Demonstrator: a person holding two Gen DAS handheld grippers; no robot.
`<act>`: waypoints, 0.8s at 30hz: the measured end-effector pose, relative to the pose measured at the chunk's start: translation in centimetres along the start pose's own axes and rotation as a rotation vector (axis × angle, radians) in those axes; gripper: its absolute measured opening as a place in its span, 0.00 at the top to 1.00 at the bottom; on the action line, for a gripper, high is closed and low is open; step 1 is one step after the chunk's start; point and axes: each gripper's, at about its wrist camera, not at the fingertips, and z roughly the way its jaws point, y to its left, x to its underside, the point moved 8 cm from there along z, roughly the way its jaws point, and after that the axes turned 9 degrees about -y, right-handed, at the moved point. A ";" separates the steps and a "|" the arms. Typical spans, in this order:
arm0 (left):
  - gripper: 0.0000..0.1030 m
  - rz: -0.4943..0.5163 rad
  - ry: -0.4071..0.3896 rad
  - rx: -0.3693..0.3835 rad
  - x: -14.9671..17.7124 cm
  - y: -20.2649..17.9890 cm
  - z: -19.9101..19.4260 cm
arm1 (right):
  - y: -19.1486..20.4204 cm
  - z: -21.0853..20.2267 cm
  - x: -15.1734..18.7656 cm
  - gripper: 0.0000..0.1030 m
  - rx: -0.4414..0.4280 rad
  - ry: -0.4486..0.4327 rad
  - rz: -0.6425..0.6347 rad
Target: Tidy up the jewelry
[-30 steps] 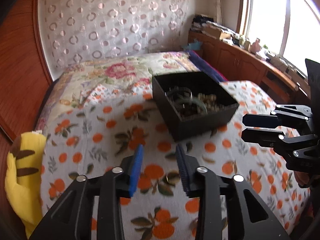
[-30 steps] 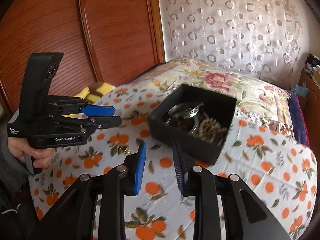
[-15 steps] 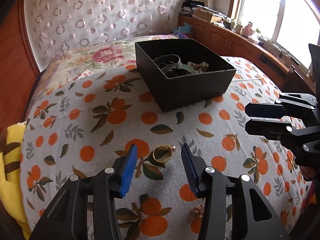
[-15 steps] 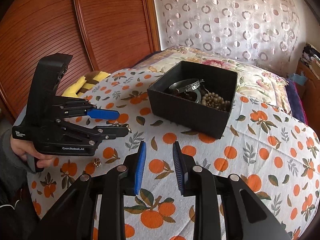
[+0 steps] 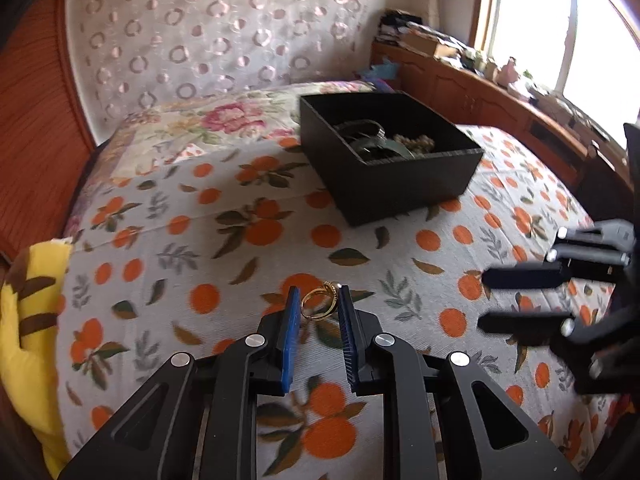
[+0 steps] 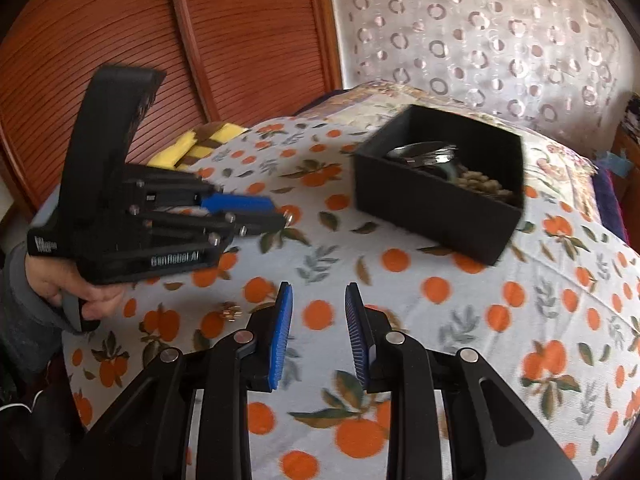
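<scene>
A gold ring [image 5: 319, 303] lies on the orange-patterned cloth between the blue pads of my left gripper [image 5: 319, 300], which is open around it with its tips low at the cloth. From the right wrist view the left gripper [image 6: 276, 210] has the ring's pearl end [image 6: 289, 218] at its tips. A black box [image 5: 390, 160] holding bangles and a bead string stands beyond; it also shows in the right wrist view [image 6: 436, 200]. My right gripper [image 6: 319, 296] is open and empty above the cloth. A small gold flower-shaped piece [image 6: 230, 312] lies left of it.
A yellow and brown plush toy [image 5: 28, 320] lies at the cloth's left edge. A wooden sideboard [image 5: 500, 92] with clutter runs under the window. A wooden wardrobe [image 6: 200, 40] stands behind the bed.
My left gripper has dropped and moved forward so its pads now flank the gold ring, and they stand closer together. The right gripper has swung slightly and stays open.
</scene>
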 end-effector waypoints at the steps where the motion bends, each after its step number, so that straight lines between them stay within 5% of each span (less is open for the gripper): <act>1: 0.83 -0.011 -0.009 -0.010 0.0 0.5 -0.5 | 0.5 0.2 0.0 0.71 -0.009 0.004 -0.005; 20: 0.83 -0.078 -0.043 -0.098 0.8 4.9 -3.8 | 5.8 2.8 1.7 0.70 -0.095 0.097 -0.131; 21: 0.83 -0.076 -0.044 -0.099 0.9 4.9 -3.8 | 5.8 2.8 1.8 0.71 -0.088 0.098 -0.142; 22: 0.83 -0.076 -0.044 -0.098 0.9 4.9 -3.8 | 5.8 2.8 1.8 0.84 -0.079 0.097 -0.155; 24: 0.83 -0.075 -0.046 -0.097 0.8 4.9 -3.8 | 5.8 2.7 1.9 0.84 -0.081 0.098 -0.169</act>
